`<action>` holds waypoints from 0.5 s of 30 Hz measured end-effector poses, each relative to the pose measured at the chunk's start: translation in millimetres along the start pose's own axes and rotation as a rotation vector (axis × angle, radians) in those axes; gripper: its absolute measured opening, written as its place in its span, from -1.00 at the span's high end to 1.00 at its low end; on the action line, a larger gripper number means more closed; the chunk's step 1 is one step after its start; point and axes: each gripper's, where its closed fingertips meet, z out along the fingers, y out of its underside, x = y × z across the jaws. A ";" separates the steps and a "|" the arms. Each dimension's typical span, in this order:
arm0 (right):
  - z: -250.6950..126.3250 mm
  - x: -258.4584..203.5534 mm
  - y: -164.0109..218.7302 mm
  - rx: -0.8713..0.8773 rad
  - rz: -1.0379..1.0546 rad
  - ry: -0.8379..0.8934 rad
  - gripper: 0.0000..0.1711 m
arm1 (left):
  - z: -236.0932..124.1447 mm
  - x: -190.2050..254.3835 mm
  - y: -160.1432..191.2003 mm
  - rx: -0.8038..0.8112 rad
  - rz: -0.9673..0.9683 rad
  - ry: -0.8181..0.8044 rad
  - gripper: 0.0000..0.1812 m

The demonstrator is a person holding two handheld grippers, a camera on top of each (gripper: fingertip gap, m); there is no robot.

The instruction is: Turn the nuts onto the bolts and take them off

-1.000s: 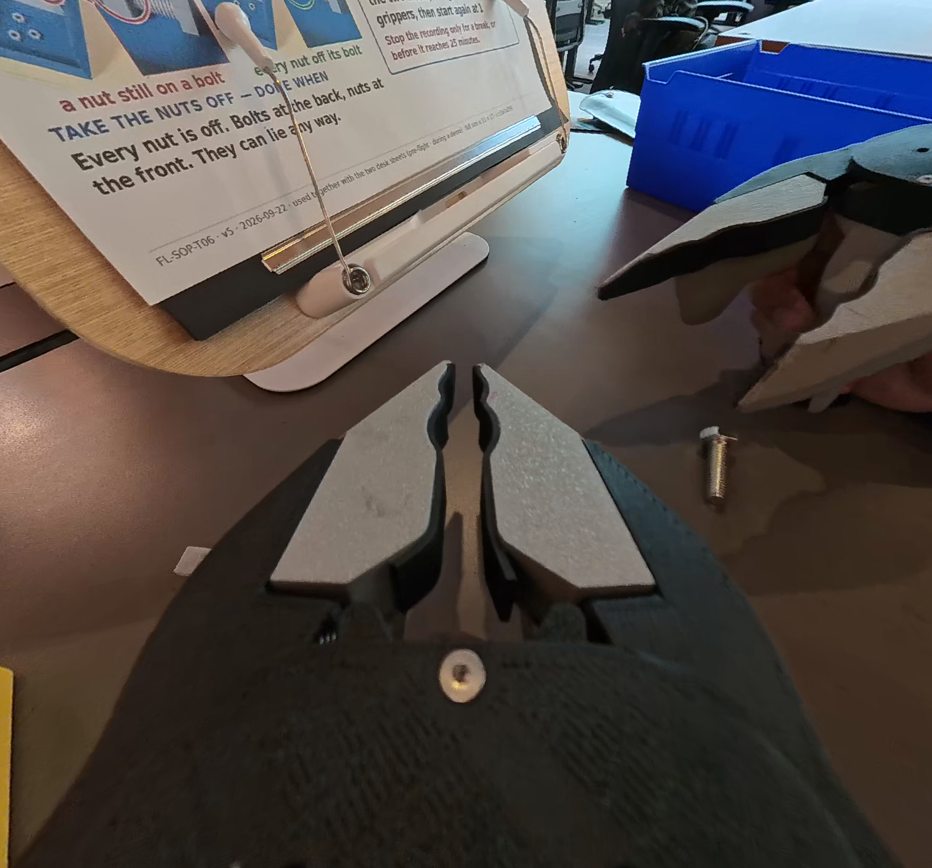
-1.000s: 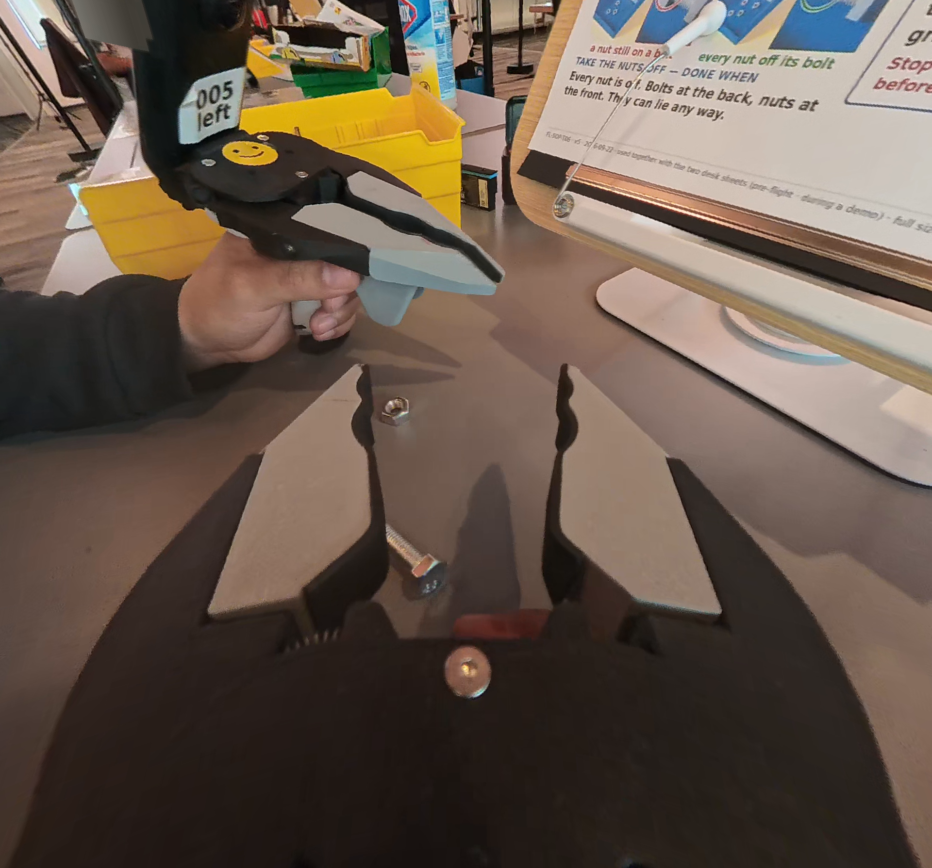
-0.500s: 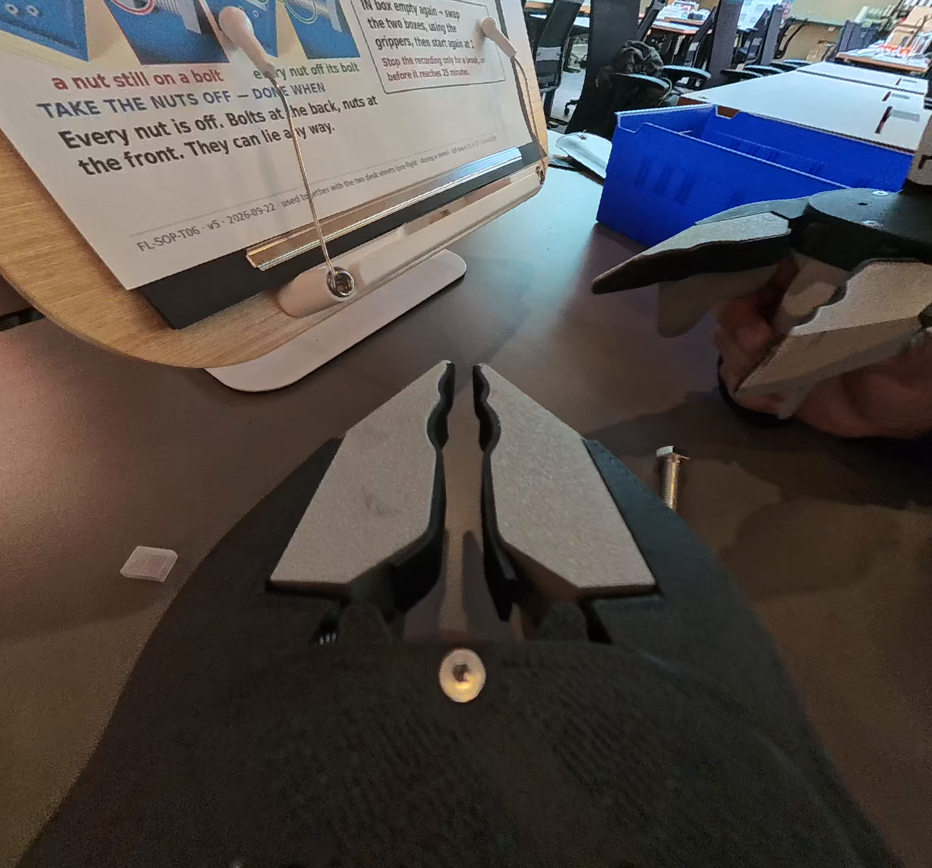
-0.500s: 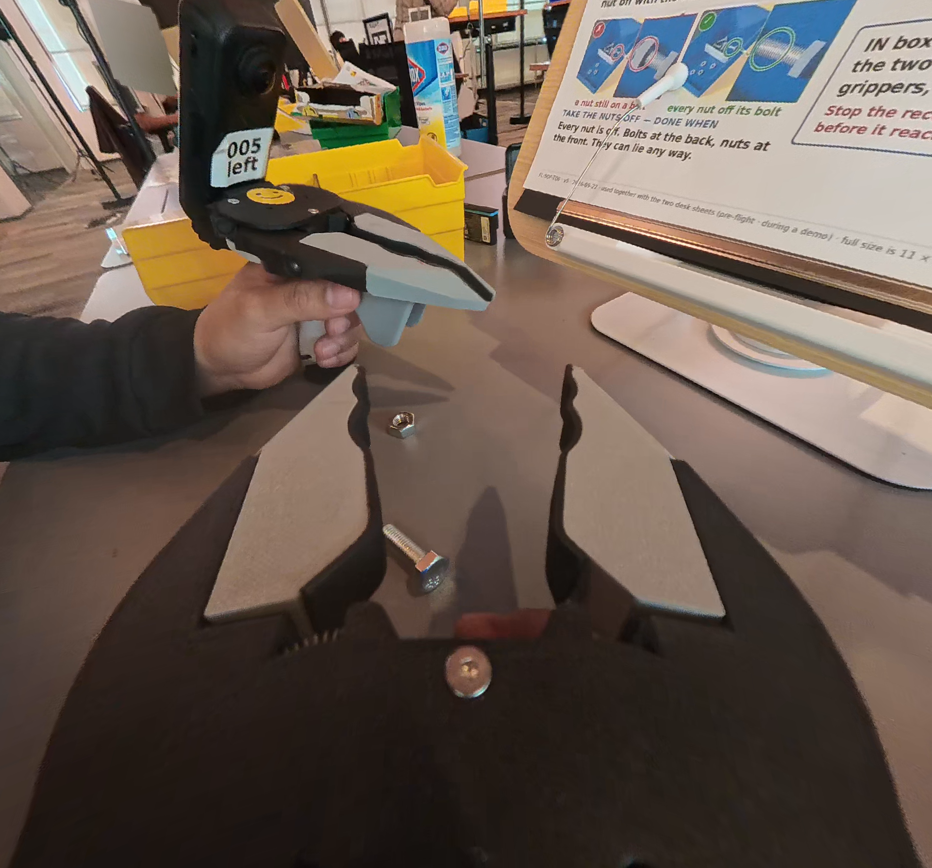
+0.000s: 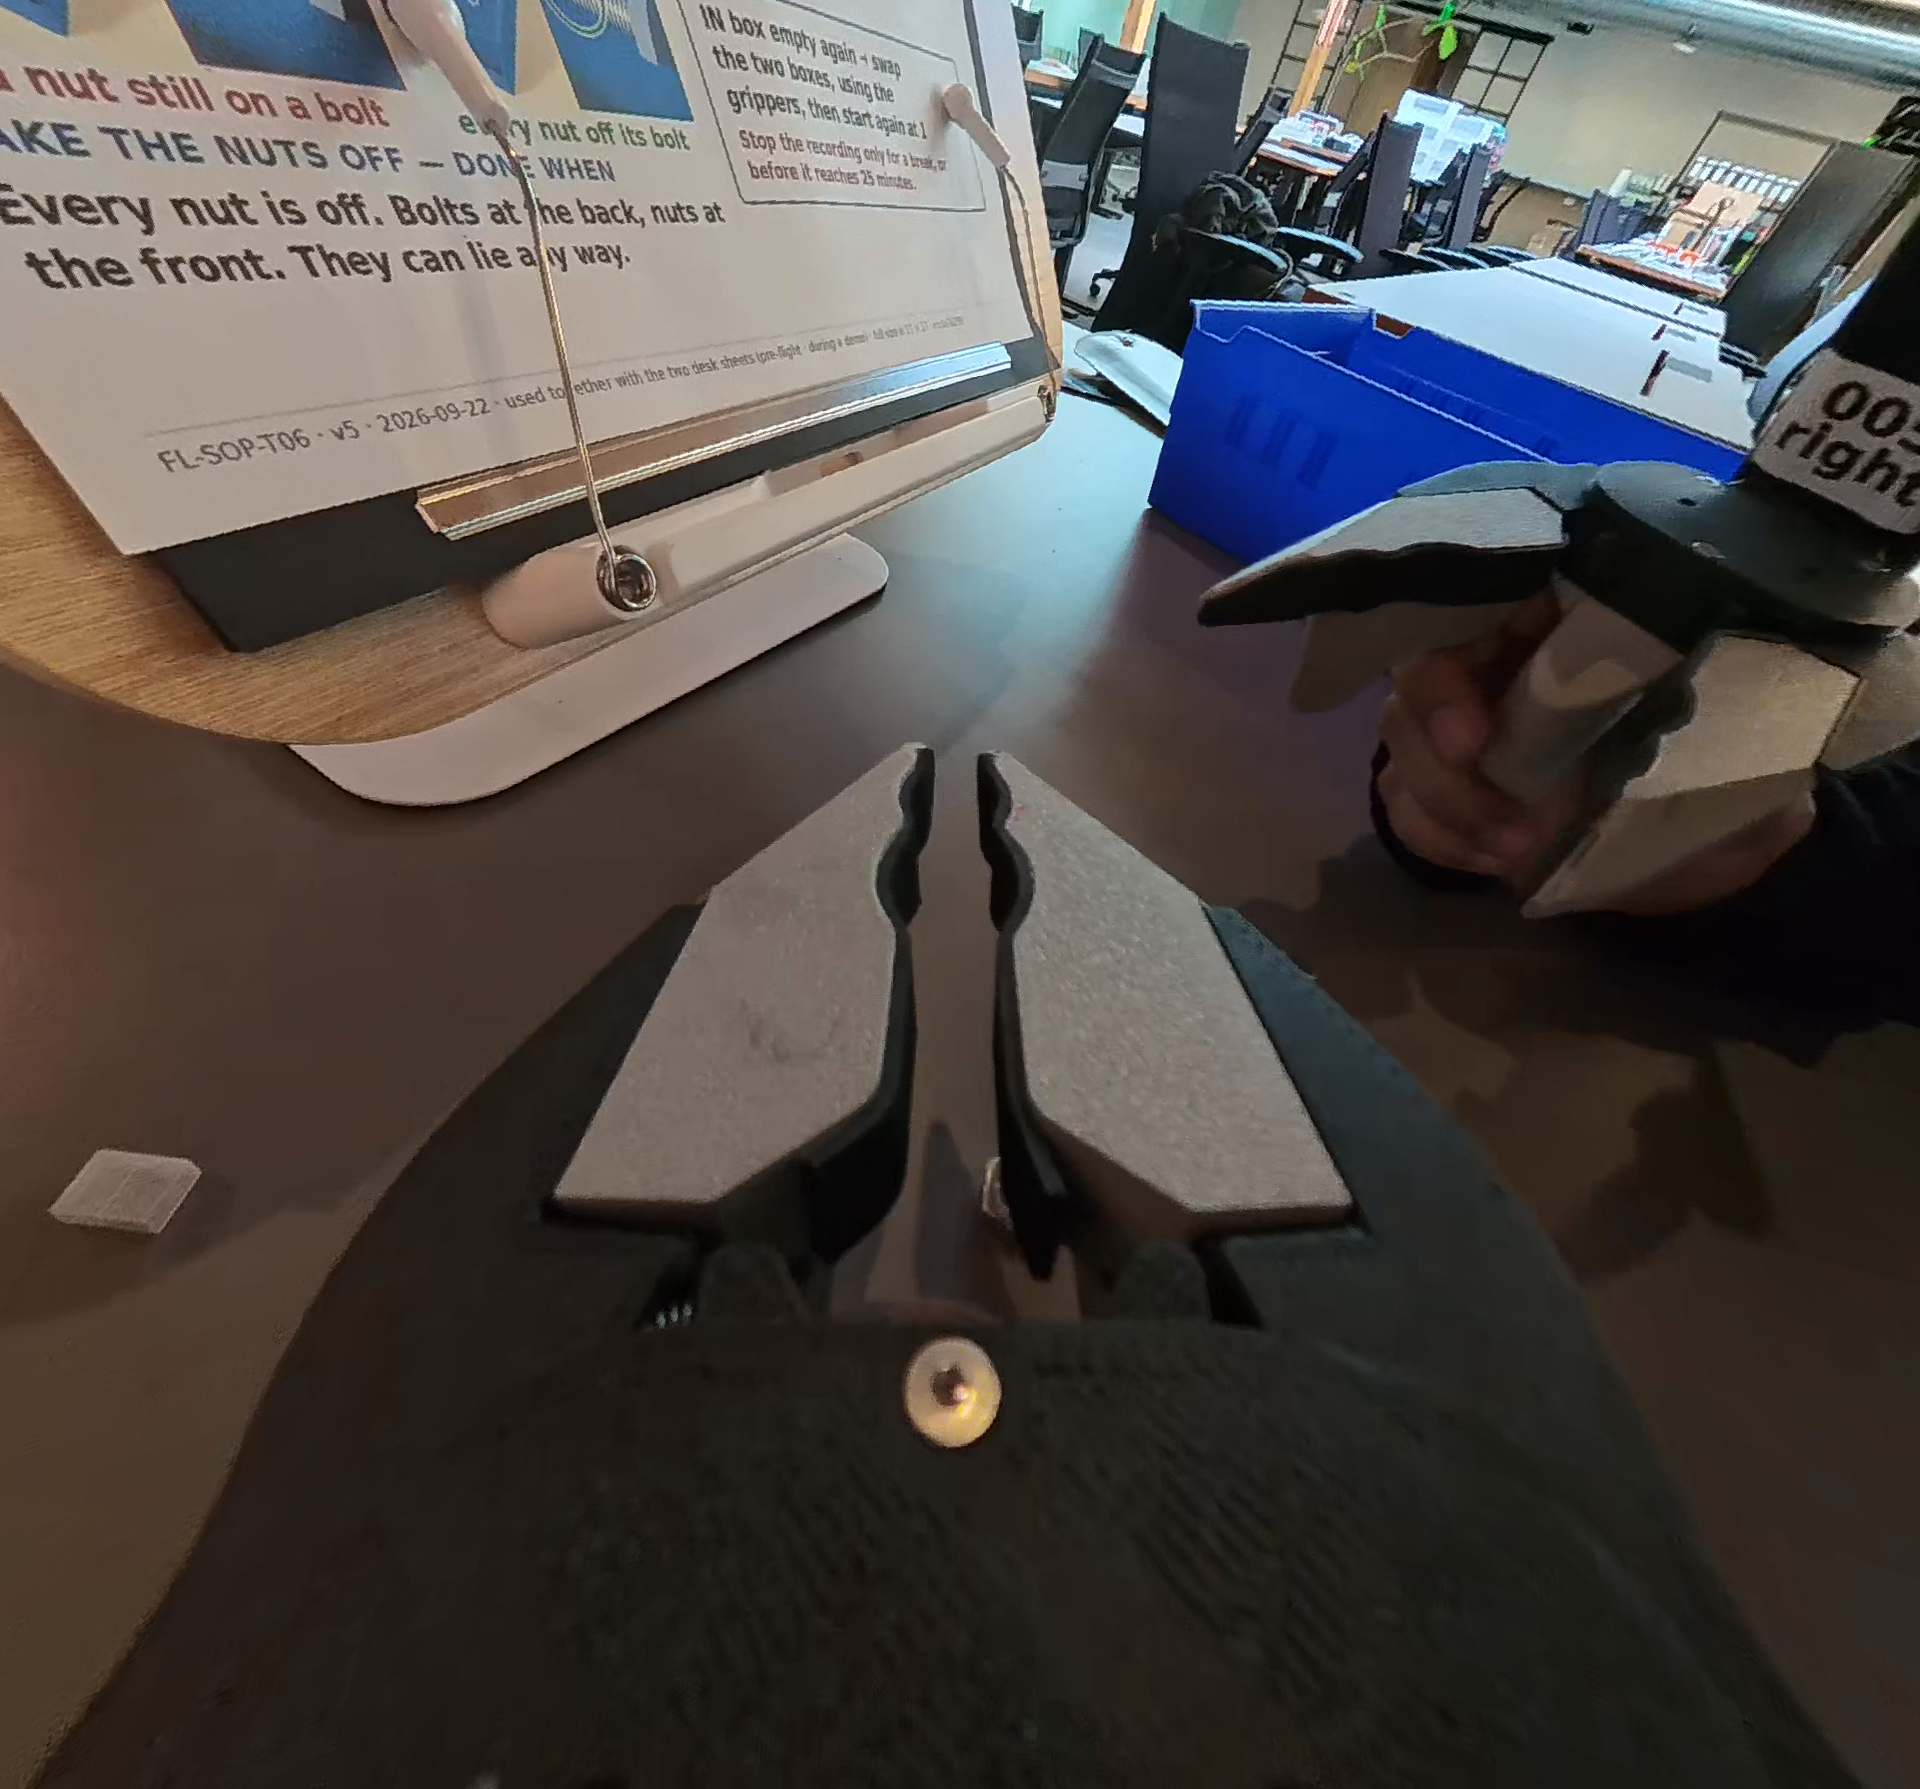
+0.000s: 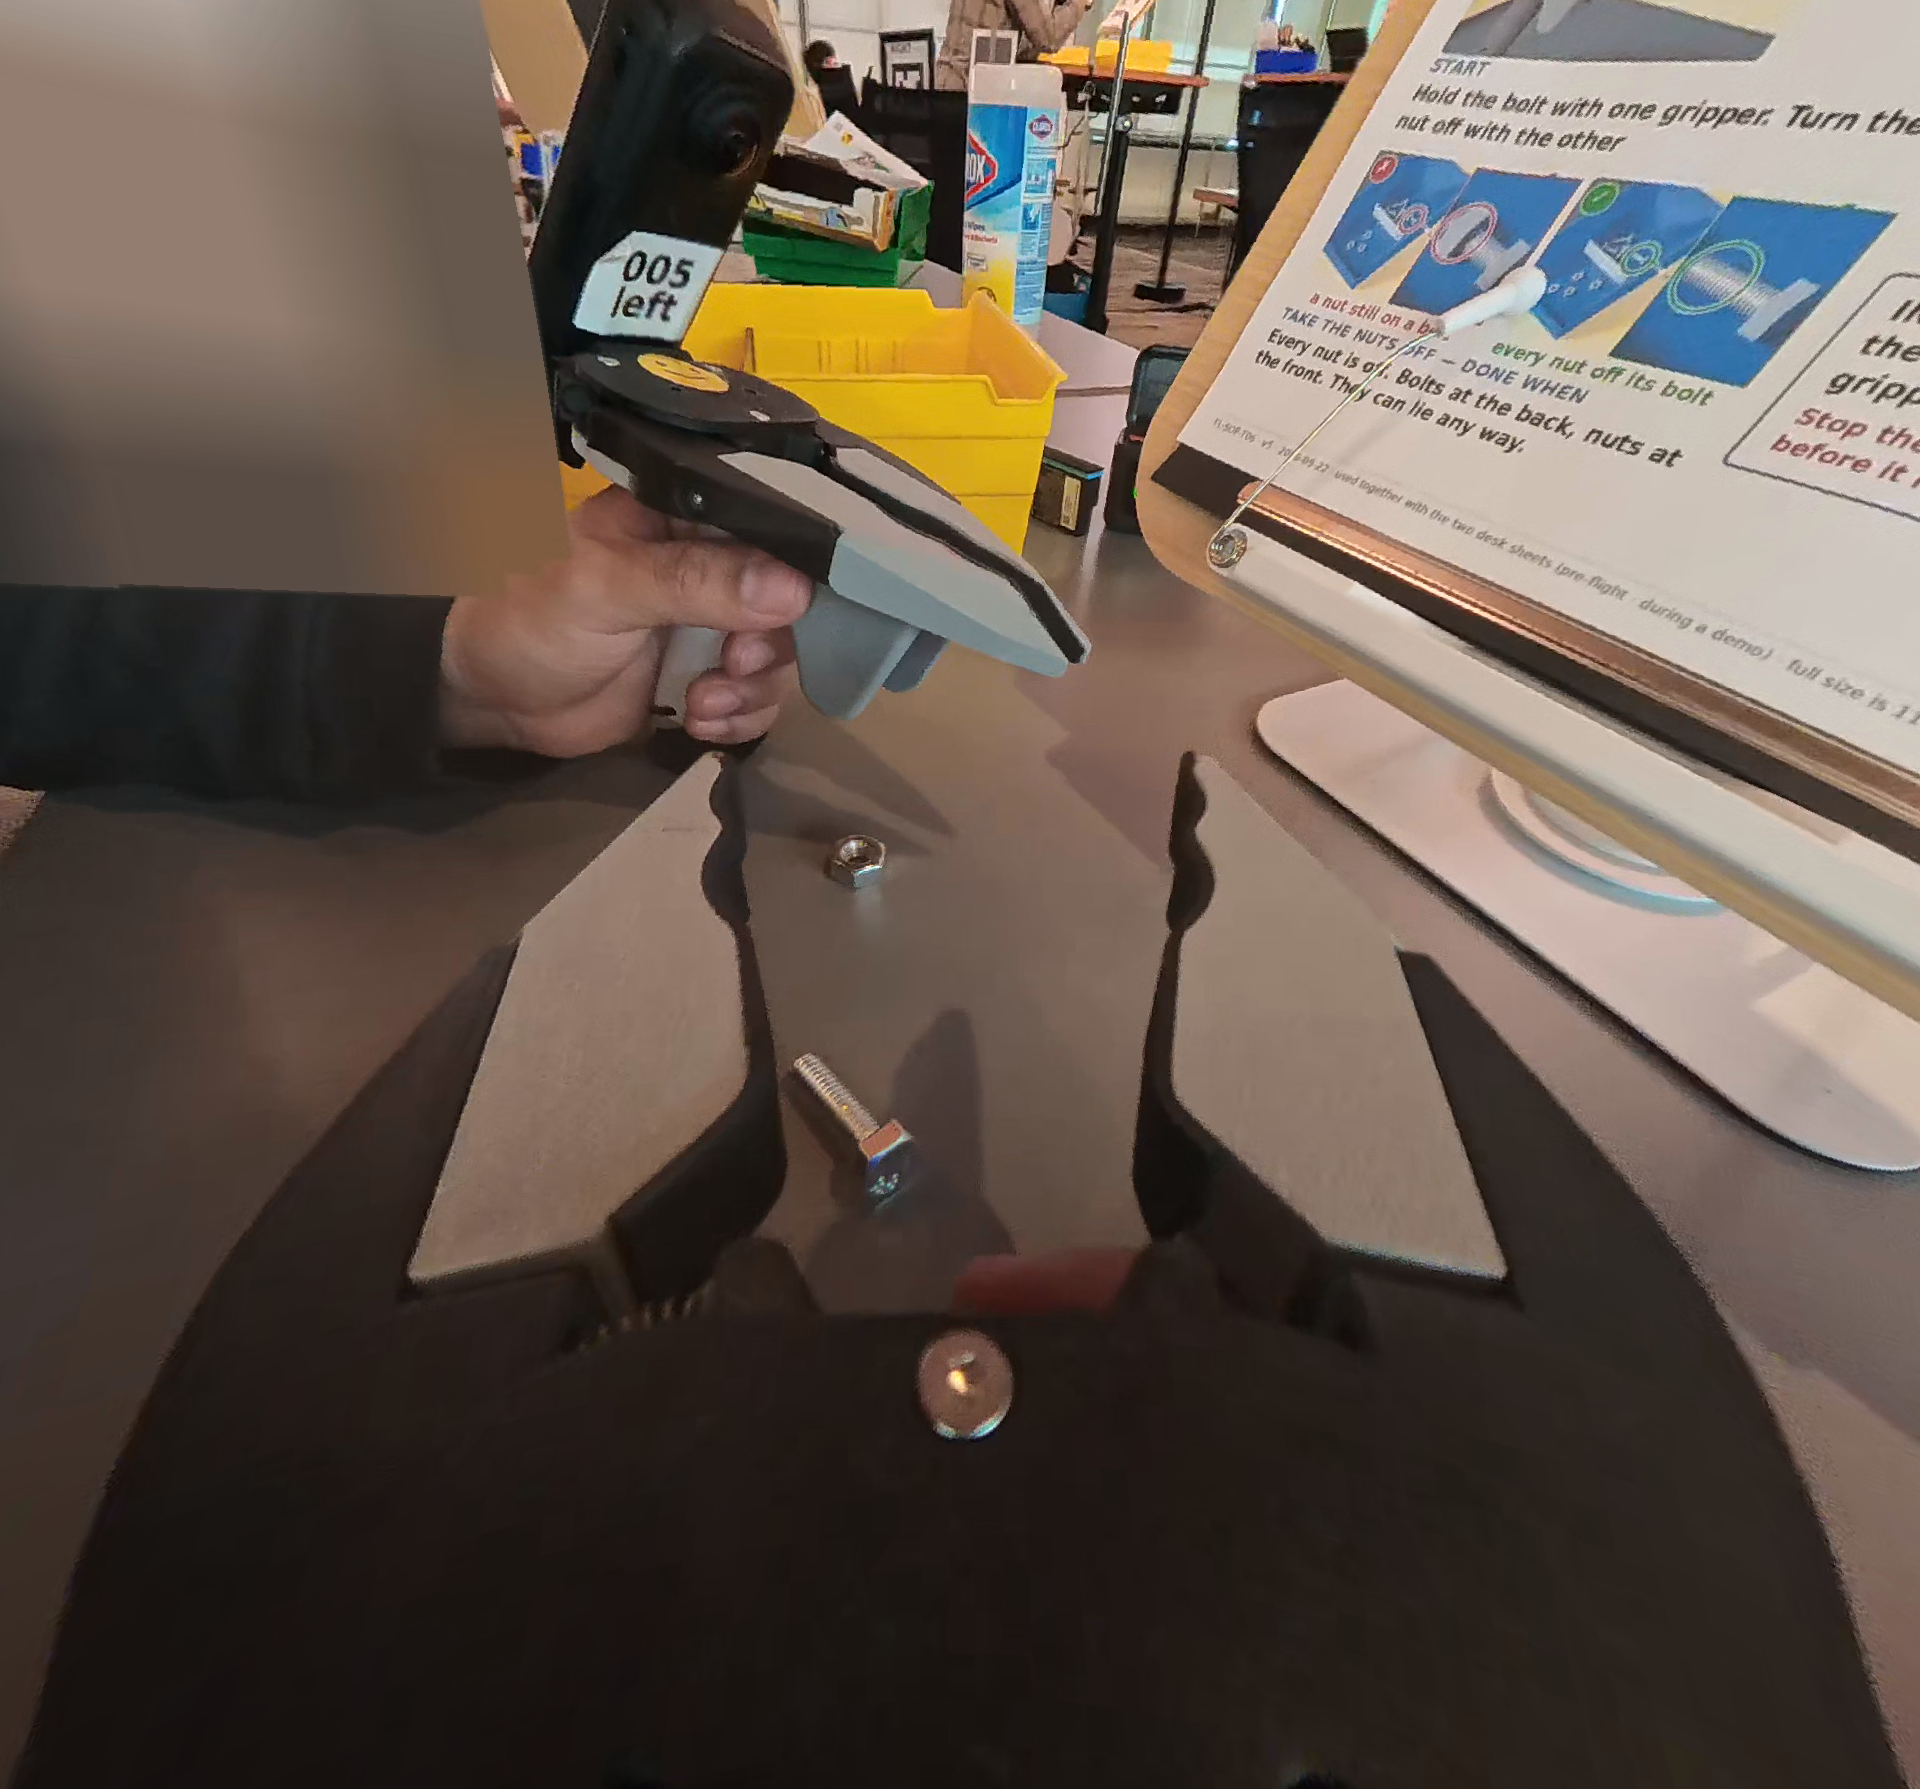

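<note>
Left tongs (image 5: 954,771) were nearly together, w/ only a thin slit between tips and nothing gripped, held above the dark surface (image 5: 312,960). Right tongs (image 6: 951,804) stood wide apart, empty. Bolt (image 6: 857,1126) lay flat on the surface between the right fingers, head toward camera; nut (image 6: 855,859) lay loose farther out, apart from the bolt, just below the left tool. Instruction sheet on a wooden stand (image 5: 436,690) stood close ahead. Blue bin (image 5: 1351,440) sat behind the right hand (image 5: 1455,783); yellow bin (image 6: 894,389) behind the left hand (image 6: 613,627). Small white tab (image 5: 125,1189) lay at left.
</note>
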 end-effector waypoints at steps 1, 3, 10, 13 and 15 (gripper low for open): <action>-1.6 -0.6 -1.5 0.007 0.002 -0.001 0.07 | 0.0 0.4 -0.4 0.003 -0.006 0.003 0.94; -4.6 -4.8 -6.5 0.028 -0.008 -0.009 0.09 | -0.3 -1.5 -2.7 0.018 -0.021 -0.005 0.94; -10.1 -17.0 -14.0 0.056 -0.003 -0.042 0.16 | -5.4 -21.3 -8.6 0.060 -0.058 -0.073 0.94; -12.3 -20.2 -16.3 0.064 -0.002 -0.064 0.18 | -9.3 -26.8 -11.1 0.084 -0.086 -0.084 0.94; -13.4 -22.3 -17.6 0.073 0.013 -0.093 0.19 | -9.0 -27.1 -11.1 0.087 -0.106 -0.072 0.94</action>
